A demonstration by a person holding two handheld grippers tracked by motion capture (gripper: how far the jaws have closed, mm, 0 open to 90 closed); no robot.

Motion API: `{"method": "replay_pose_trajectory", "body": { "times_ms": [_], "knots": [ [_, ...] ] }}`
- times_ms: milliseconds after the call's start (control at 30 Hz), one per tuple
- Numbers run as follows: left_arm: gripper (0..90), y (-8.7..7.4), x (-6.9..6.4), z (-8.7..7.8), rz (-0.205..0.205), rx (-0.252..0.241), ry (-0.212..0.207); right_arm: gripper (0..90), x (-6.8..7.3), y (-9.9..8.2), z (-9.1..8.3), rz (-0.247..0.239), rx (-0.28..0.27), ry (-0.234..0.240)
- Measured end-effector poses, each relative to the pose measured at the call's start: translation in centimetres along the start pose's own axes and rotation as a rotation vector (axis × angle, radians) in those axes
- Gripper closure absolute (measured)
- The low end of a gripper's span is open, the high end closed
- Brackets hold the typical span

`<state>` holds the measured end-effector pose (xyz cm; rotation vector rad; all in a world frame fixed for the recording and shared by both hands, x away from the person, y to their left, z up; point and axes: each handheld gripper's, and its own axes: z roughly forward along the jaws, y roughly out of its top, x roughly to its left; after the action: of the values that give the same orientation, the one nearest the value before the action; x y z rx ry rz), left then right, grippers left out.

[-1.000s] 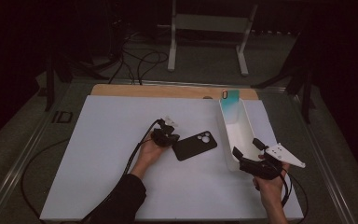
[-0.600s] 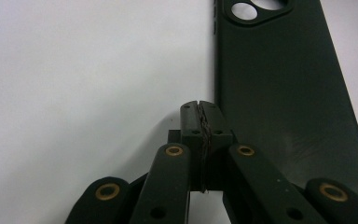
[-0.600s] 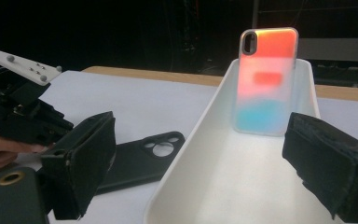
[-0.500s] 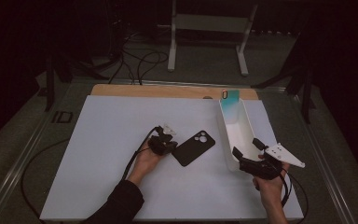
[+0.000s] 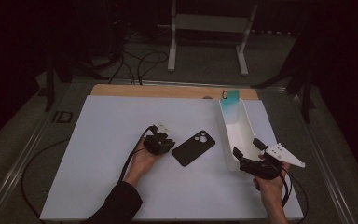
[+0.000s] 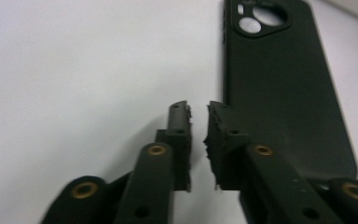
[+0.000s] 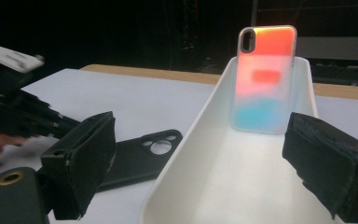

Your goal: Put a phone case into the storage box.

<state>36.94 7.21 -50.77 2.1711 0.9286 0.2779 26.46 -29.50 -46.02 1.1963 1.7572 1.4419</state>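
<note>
A black phone case (image 5: 193,148) (image 6: 279,88) (image 7: 142,156) lies flat on the white mat (image 5: 107,140), camera holes away from me. My left gripper (image 5: 168,144) (image 6: 198,112) sits just left of it. Its jaws have just been opening and stand a narrow gap apart with nothing between them. A long white tray (image 5: 228,140) (image 7: 200,121) lies to the right. An iridescent phone case (image 5: 230,100) (image 7: 265,79) leans upright at its far end. My right gripper (image 5: 247,147) (image 7: 200,140) is open wide around the tray's near end, its pads off the walls.
A wooden board (image 5: 168,91) runs along the mat's far edge. A white stand (image 5: 209,42) and cables lie on the floor behind. A small black object (image 5: 62,116) sits off the mat's left side. The left gripper's body (image 7: 9,107) reaches into the right gripper view.
My left gripper has drawn back a little to the lower left, away from the black case. The case, the tray and the right gripper have stayed put.
</note>
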Motion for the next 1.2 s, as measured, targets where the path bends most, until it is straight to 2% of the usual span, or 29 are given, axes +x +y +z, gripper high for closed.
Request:
{"method": "replay_pose_trajectory", "body": {
  "times_ms": [33, 67, 100, 167, 233, 267, 333, 367, 400, 433, 467, 533, 567, 600, 633, 700, 767, 800, 933, 1067, 1200],
  "knots": [
    [71.2, 0.0, 0.0, 0.0, 0.000, 0.000, 0.000, 9.5, 0.0, 0.0, 0.0, 0.000, 0.000, 0.000],
    [71.2, -0.4, 0.2, -1.1, -0.009, -0.025, 0.004, 9.5, 0.0, 0.0, 0.0, 0.001, 0.000, 0.001],
    [64.7, -0.6, 0.5, -2.0, -0.016, -0.044, 0.000, 11.5, 0.0, 0.0, 0.0, -0.002, 0.002, 0.003],
    [57.4, -1.3, 0.9, -3.7, -0.034, -0.091, 0.008, 12.2, 0.1, 0.0, 0.0, -0.005, -0.002, 0.011],
    [48.6, -2.2, 1.4, -5.6, -0.045, -0.127, 0.035, 12.3, 0.1, 0.0, 0.0, -0.011, 0.000, 0.014],
    [46.9, -2.7, 1.6, -6.6, -0.053, -0.151, 0.041, 12.3, 0.1, -0.1, 0.1, -0.011, 0.000, 0.016],
    [39.4, -3.8, 2.0, -8.5, -0.071, -0.178, 0.081, 12.3, 0.1, -0.1, 0.1, -0.013, 0.000, 0.021],
    [34.5, -3.8, 2.0, -8.5, -0.071, -0.178, 0.081, 12.3, 0.1, -0.1, 0.1, -0.013, 0.000, 0.021],
    [34.5, -4.9, 2.2, -10.2, -0.080, -0.208, 0.129, 12.3, 0.1, -0.1, 0.1, -0.015, 0.002, 0.024],
    [25.2, -5.5, 2.3, -11.0, -0.088, -0.219, 0.150, 12.2, 0.1, -0.1, 0.1, -0.019, 0.001, 0.026],
    [20.9, -6.1, 2.4, -11.8, -0.095, -0.227, 0.169, 12.2, 0.1, -0.1, 0.1, -0.022, -0.001, 0.029],
    [15.6, -7.3, 2.6, -13.2, -0.110, -0.252, 0.195, 11.6, 0.2, -0.1, 0.1, -0.023, 0.002, 0.031],
    [14.9, -7.9, 2.6, -13.9, -0.113, -0.267, 0.200, 10.5, 0.2, -0.1, 0.1, -0.020, 0.004, 0.029],
    [14.4, -7.9, 2.6, -13.9, -0.113, -0.267, 0.200, 10.5, 0.2, -0.1, 0.1, -0.020, 0.004, 0.029],
    [14.4, -8.8, 2.7, -15.0, -0.120, -0.287, 0.216, 9.9, 0.3, -0.1, 0.1, -0.019, 0.006, 0.023],
    [8.3, -9.7, 2.7, -15.9, -0.120, -0.293, 0.222, 8.8, 0.4, 0.0, 0.2, -0.024, 0.010, 0.018],
    [3.8, -10.0, 2.7, -16.2, -0.122, -0.294, 0.223, 8.7, 0.5, 0.0, 0.1, -0.026, 0.012, 0.014],
    [3.8, -10.9, 2.6, -16.9, -0.128, -0.298, 0.239, 8.7, 0.5, 0.0, 0.1, -0.027, 0.010, 0.016],
    [0.2, -11.7, 2.3, -17.3, -0.130, -0.294, 0.251, 8.7, 0.6, 0.0, 0.2, -0.035, 0.013, 0.022],
    [0.0, -12.0, 2.2, -17.4, -0.126, -0.286, 0.261, 8.7, 0.6, 0.0, 0.2, -0.036, 0.009, 0.024],
    [0.0, -11.5, 2.0, -17.3, -0.122, -0.271, 0.250, 8.7, 0.6, -0.1, 0.3, -0.040, 0.016, 0.028]
  ]
}}
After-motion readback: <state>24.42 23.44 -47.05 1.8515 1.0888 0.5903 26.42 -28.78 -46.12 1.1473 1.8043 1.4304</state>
